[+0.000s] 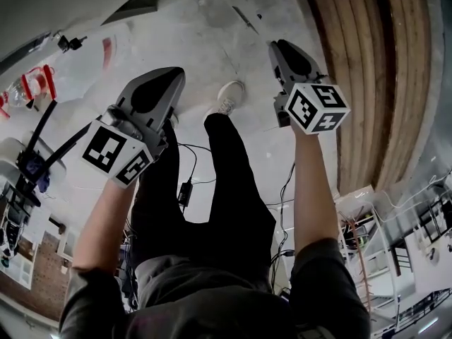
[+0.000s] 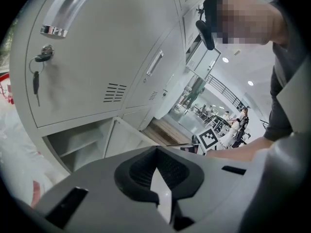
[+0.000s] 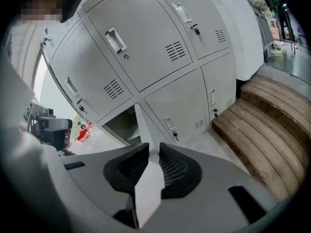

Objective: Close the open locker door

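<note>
A bank of grey lockers (image 3: 146, 42) stands ahead. One bottom-row locker (image 3: 121, 125) is open, and its door (image 3: 146, 130) swings out toward me, seen almost edge-on. In the left gripper view the same open compartment (image 2: 77, 144) shows a shelf, with its door (image 2: 125, 137) to the right. My left gripper (image 2: 156, 149) is shut with nothing in it, its tips touching. My right gripper (image 3: 154, 147) is open by a narrow gap and holds nothing. Both are well short of the door. From above, the left gripper (image 1: 173, 76) and right gripper (image 1: 279, 46) hang over the floor.
Wooden steps (image 3: 262, 115) run along the right of the lockers, also seen as the steps (image 1: 367, 62) from above. A key (image 2: 37, 79) hangs from an upper locker's lock. Cables (image 1: 187, 182) lie on the floor by my shoe (image 1: 227, 97). A red object (image 3: 83, 132) sits far left.
</note>
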A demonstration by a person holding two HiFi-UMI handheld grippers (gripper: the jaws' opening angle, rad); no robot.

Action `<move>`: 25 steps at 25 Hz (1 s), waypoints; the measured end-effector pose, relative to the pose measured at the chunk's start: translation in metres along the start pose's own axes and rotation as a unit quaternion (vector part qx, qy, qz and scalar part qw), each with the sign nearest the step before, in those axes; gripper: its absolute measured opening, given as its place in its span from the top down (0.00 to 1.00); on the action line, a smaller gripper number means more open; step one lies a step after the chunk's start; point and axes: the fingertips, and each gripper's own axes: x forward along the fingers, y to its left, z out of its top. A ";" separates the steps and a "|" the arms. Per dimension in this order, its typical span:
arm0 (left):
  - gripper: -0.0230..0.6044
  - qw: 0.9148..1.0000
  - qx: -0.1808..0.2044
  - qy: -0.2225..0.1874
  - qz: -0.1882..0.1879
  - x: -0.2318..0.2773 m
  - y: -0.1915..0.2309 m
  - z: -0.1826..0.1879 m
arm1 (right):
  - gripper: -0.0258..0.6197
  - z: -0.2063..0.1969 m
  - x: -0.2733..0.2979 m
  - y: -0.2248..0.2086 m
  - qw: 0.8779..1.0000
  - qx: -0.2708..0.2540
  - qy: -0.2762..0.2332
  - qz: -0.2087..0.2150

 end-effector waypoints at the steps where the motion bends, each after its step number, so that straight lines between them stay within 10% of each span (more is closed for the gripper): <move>1: 0.95 1.000 0.001 0.000 0.000 -0.005 0.003 -0.001 | 0.85 -0.003 0.000 0.004 1.000 0.000 0.001 -0.001; 25: 0.95 1.000 0.020 -0.002 -0.007 -0.122 0.079 -0.013 | 0.84 -0.057 0.062 0.150 1.000 -0.004 0.018 0.017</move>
